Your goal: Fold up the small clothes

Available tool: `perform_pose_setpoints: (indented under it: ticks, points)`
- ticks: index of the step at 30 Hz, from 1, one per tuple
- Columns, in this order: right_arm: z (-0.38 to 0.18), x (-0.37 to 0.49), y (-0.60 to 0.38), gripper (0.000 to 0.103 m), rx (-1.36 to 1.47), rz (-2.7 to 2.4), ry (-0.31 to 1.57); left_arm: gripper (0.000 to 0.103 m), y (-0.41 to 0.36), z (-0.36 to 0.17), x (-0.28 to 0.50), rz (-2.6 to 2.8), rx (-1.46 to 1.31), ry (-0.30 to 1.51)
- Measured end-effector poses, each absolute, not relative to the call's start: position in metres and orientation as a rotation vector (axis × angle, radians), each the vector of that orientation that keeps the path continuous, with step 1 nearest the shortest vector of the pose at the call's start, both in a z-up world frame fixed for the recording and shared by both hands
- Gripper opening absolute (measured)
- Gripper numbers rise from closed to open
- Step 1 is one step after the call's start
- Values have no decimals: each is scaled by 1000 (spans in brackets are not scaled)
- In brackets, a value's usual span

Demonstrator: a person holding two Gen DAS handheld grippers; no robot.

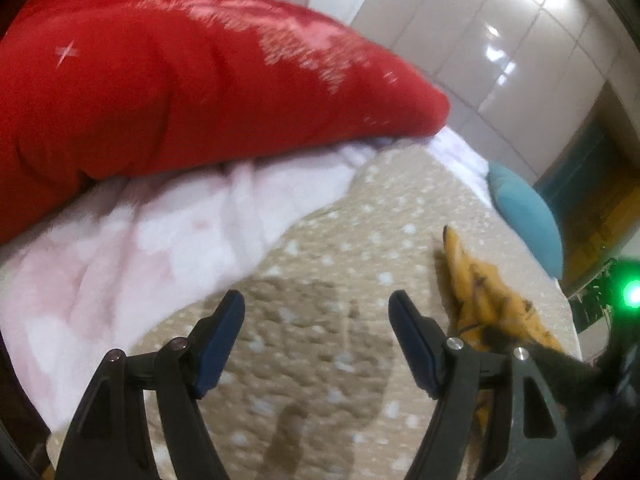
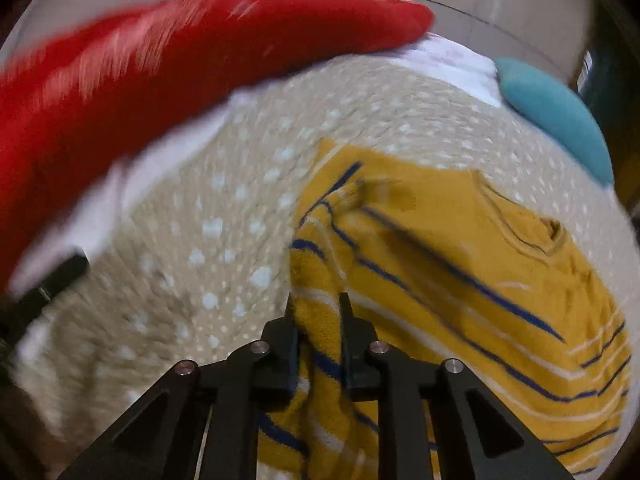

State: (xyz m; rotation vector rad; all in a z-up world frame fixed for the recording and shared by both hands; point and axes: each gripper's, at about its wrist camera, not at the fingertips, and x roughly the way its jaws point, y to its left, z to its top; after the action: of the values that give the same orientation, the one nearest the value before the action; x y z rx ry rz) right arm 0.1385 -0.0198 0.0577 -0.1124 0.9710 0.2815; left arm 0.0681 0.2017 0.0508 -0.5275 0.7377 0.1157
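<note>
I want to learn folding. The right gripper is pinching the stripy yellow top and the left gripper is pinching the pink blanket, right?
Not quite. The left gripper is open, pinching nothing, above the beige dotted bedspread, as the left wrist view shows. The right gripper does pinch the yellow striped top.

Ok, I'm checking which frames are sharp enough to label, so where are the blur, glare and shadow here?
Right wrist view: motion smear on the red blanket and the yellow striped sweater; the right gripper stays sharp. Left wrist view: milder blur, glare patches on the glossy wall panels, and the left gripper throws a shadow on the dotted bedspread.
</note>
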Motion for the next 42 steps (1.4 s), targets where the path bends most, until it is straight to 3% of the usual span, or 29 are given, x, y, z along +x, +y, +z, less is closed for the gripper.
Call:
perform_pose_setpoints:
  ticks: [8, 13, 18, 21, 25, 31, 32, 33, 34, 42]
  points:
    - [120, 109, -247, 16, 439, 257, 805, 75, 98, 77, 69, -197, -450, 811]
    - [65, 74, -367, 17, 589, 138, 832, 75, 1, 79, 83, -372, -331, 896]
    - [27, 44, -416, 18, 677, 100, 854, 75, -76, 78, 78, -474, -205, 940]
    - [35, 25, -438, 38, 700, 101, 803, 75, -96, 76, 72, -482, -162, 950]
    - [58, 6, -437, 55, 662, 177, 735, 75, -105, 74, 71, -458, -147, 952]
    - [71, 7, -378, 57, 448, 256, 724, 75, -110, 73, 69, -409, -132, 971]
    - [68, 11, -370, 55, 425, 260, 732, 75, -112, 75, 67, -404, -125, 968]
    - [62, 16, -364, 24, 407, 264, 756, 75, -113, 78, 65, -399, -118, 965]
    - [54, 23, -359, 8, 403, 273, 804, 75, -114, 80, 65, -400, -115, 961]
    - [30, -21, -412, 7, 565, 186, 816, 81, -144, 92, 73, -450, -43, 931]
